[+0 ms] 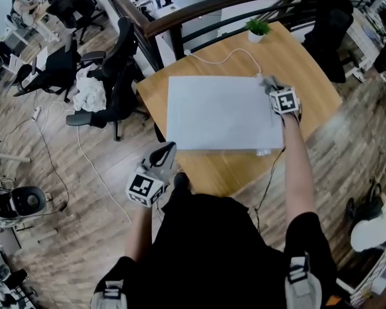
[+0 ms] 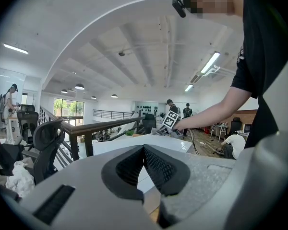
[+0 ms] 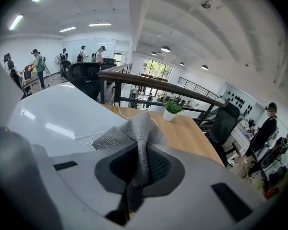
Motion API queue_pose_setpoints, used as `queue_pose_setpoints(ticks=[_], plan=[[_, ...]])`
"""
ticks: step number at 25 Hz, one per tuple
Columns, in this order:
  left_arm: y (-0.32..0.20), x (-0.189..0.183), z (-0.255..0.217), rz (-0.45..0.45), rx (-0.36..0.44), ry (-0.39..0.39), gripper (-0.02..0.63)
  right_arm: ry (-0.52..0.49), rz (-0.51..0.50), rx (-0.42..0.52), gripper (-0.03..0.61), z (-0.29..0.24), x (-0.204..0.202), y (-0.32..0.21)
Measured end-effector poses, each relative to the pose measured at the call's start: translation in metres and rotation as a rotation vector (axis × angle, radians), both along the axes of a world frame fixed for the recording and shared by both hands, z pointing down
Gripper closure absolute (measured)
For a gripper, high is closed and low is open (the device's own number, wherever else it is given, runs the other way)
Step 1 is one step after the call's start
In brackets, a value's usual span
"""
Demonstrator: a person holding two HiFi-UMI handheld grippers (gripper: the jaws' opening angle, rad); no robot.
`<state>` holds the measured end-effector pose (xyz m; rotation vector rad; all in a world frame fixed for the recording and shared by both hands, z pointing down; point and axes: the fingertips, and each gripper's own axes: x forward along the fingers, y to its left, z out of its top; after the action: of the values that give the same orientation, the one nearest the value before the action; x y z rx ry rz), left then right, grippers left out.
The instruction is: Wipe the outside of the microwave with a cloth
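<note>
microwave (image 1: 222, 111) sits mid-bench (image 1: 309, 76), white top up. right hand-held gripper (image 3: 140, 166) is clamped on a grey cloth (image 3: 134, 128) at the microwave's far right top corner, and contact looks likely. left hand-held gripper (image 2: 144, 162) is closed on nothing, off the microwave's near left corner. cloth judged soft, light, limp, so a pinch on the bunched fold suits. casing looks smooth and stiff.

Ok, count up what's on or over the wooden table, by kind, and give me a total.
Microwave: 1
Potted plant: 1
White cord: 1
Cloth, clamped in the right tool at the microwave's corner: 1
Total: 4
</note>
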<state>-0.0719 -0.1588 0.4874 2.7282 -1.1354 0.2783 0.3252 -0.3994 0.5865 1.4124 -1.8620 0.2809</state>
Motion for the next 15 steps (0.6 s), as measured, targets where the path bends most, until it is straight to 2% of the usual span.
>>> queue_pose_setpoints(ticks=[2,7,15], plan=[[0.0002,-0.0010,0.0017,-0.005,-0.005,0.002,0.612,0.001,-0.001,0.013,0.568,-0.0007,0.0004,-0.0014],[-0.0025,0.0000,-0.0045,-0.003,0.029,0.020,0.612,0.007,0.024,-0.020,0.568,0.0025,0.0054,0.0015],[-0.0034,-0.0005,0.0003,-0.002,0.020,0.037,0.612,0.018,0.030,0.015,0.568,-0.0018,0.0005,0.0000]])
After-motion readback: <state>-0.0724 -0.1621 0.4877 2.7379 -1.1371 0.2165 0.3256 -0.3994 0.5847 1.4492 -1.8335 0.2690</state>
